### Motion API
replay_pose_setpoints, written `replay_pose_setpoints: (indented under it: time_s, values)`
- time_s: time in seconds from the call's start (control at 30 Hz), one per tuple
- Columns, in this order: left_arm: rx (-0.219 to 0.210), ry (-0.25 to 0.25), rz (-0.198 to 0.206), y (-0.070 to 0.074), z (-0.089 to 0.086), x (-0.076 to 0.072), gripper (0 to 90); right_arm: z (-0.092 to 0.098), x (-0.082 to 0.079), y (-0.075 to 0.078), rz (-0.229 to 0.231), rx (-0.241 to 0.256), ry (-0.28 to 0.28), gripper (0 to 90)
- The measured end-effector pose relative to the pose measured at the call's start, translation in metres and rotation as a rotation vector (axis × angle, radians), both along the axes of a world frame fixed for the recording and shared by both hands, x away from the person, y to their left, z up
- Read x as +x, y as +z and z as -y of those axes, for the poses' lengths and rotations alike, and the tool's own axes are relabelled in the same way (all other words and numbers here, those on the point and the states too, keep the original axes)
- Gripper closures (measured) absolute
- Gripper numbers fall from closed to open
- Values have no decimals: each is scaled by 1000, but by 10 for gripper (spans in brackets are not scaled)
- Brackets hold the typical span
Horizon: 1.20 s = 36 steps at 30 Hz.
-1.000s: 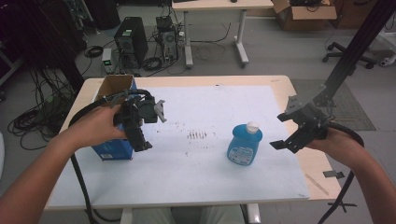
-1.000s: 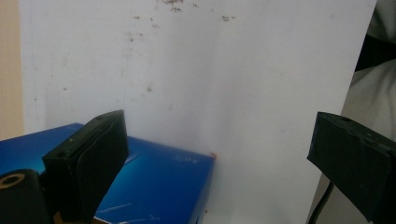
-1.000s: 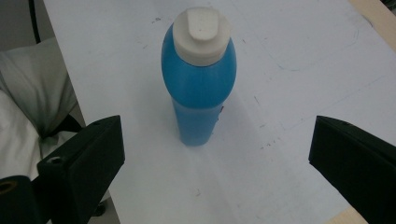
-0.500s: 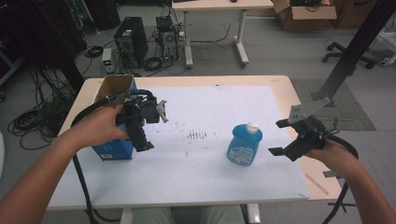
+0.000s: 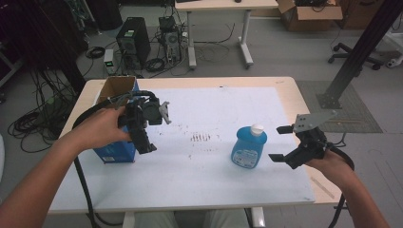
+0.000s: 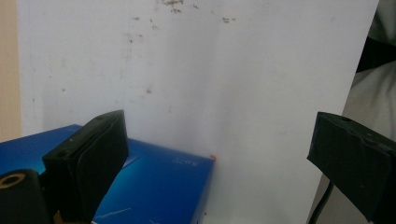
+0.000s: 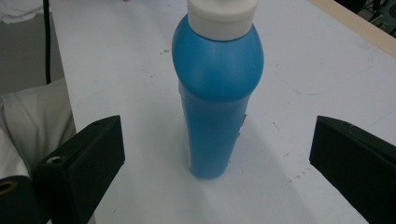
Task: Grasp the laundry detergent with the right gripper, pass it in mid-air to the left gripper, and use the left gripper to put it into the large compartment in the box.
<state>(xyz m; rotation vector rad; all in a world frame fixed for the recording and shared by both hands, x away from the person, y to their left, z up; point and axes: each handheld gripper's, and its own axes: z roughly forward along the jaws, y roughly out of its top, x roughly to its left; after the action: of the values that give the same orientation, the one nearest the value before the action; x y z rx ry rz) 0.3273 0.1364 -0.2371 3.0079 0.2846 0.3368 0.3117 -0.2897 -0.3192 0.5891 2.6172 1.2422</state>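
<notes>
bottle: blue plastic bottle with white cap [image 5: 249,148] stands upright on the white sheet of the tabletop [image 5: 218,190], right of centre, free of both grippers
right gripper: right gripper [image 5: 284,142] just beside the bottle on its right, fingers spread wide – in the right gripper view the bottle [image 7: 215,93] sits centred between them, not touched
left gripper: left gripper [image 5: 154,127] held above the tabletop's left side, over the open blue cardboard box [image 5: 114,152], fingers wide, holding nothing
progress: looks early – approach lined up, grasp not yet made; closing on the bottle, lifting and placing all left, probably into the box
around: dark smudges [image 5: 200,137] mid-sheet; computer tower [image 5: 133,45] and cables on the floor beyond
obstacles: none between fingers and bottle; tall narrow bottle could tip if nudged off-centre
</notes>
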Motion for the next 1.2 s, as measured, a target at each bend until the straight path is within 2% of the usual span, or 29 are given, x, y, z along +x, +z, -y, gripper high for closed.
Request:
replay_pose_setpoints:
  time_s: [0.1,0.6,1.2]
  values:
    - [2,-2,-2,0,1,0,54,2,-1,-9,18,38,-4,31]
    - [-1,0,-2,-1,3,0,54,12,-4,-31,35,118,-30,29]
    - [2,-1,-3,0,3,1,54,9,-2,-51,54,170,-50,30]
